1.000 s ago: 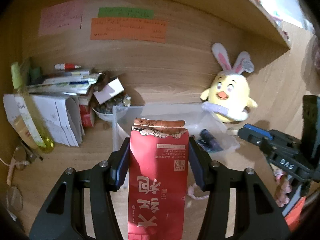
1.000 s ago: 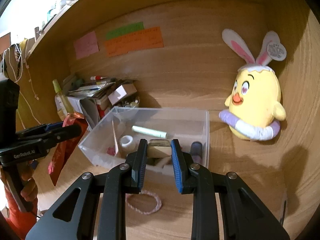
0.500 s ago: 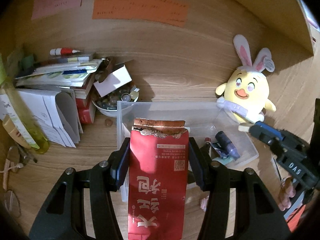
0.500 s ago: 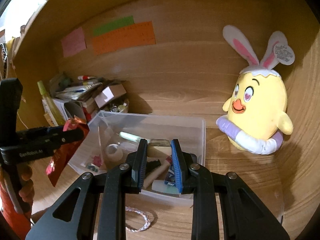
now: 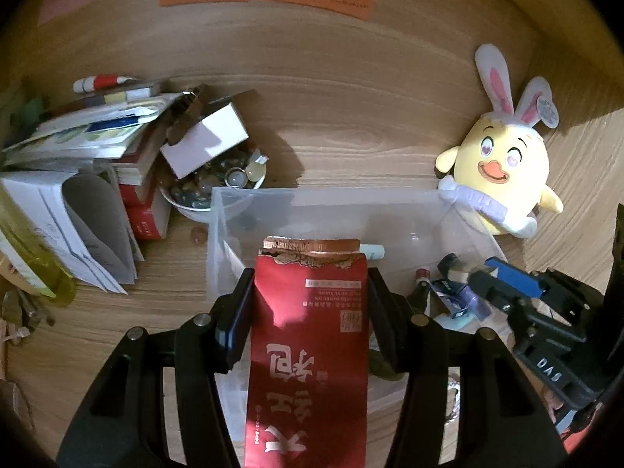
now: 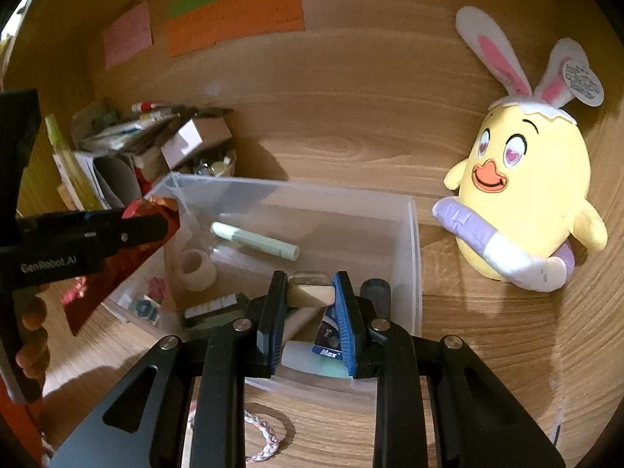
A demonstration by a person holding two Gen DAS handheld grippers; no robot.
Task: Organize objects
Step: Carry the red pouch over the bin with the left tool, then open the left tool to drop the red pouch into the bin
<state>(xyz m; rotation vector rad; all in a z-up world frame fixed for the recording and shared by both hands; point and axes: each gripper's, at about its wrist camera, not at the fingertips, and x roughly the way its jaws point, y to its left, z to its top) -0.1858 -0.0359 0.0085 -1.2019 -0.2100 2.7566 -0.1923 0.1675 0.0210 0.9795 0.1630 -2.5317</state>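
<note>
Red foil packet (image 5: pixel 308 355) stands between the jaws of the left gripper (image 5: pixel 308 312), which is clenched on its sides; its long axis runs along the fingers, torn top pointing far. It hangs over the near left part of the clear box (image 6: pixel 413 257). The right gripper (image 6: pixel 310 304) is grasping a small beige block (image 6: pixel 310 294) over the near right part, so both hands are equally near.

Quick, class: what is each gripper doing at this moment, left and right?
Left gripper: closed on the red foil pouch.
Right gripper: closed on a small beige block.
</note>
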